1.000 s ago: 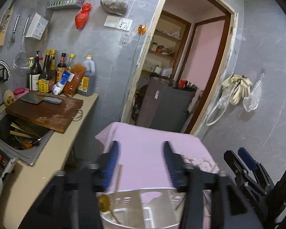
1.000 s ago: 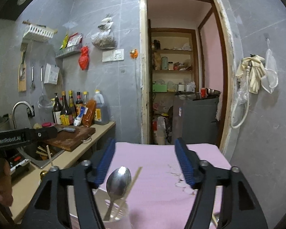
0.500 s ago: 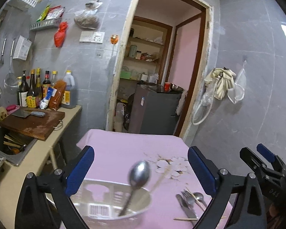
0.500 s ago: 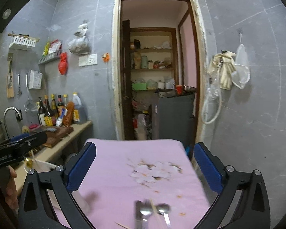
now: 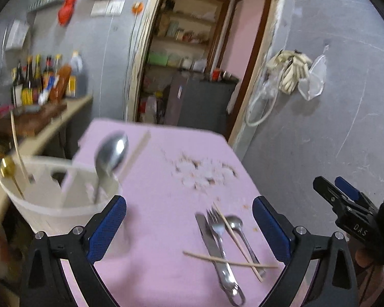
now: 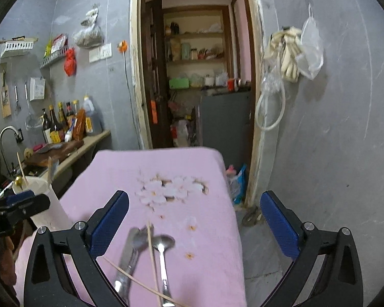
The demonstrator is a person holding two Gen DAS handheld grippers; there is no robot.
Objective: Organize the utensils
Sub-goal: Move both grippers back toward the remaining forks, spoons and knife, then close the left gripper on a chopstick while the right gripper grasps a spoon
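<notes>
- Across the pink-clothed surface [image 6: 197,168] the utensils fall into two groups: a white holder cup [image 5: 56,204] at the left edge and a loose pile near the front edge, toward the right corner.
- Compared with half a second ago, both cameras have tipped downward and swung toward the pile, so the loose cutlery now fills the lower middle of each view instead of just peeking in at the bottom.
- The holder cup already carries a large spoon [image 5: 111,153], a pale stick beside it, and a thin gold-tipped stick at its far rim; a second ago the left gripper's jaws were nearly together right over this cup, so that delivery reads as finished.
- The left gripper [image 5: 189,227] has its jaws spread wide with nothing between them, and the cup now sits off its left jaw.
- The right gripper [image 6: 194,225] is likewise spread wide and empty, hovering above the pile.
- In the pile, a knife [image 5: 208,240] and a fork [image 5: 219,232] lie side by side, touching or overlapping.
- A small spoon [image 6: 162,245] lies just right of them.
- Two chopsticks [image 5: 230,262] cross over all three; my guess is one of these comes off first.
</notes>
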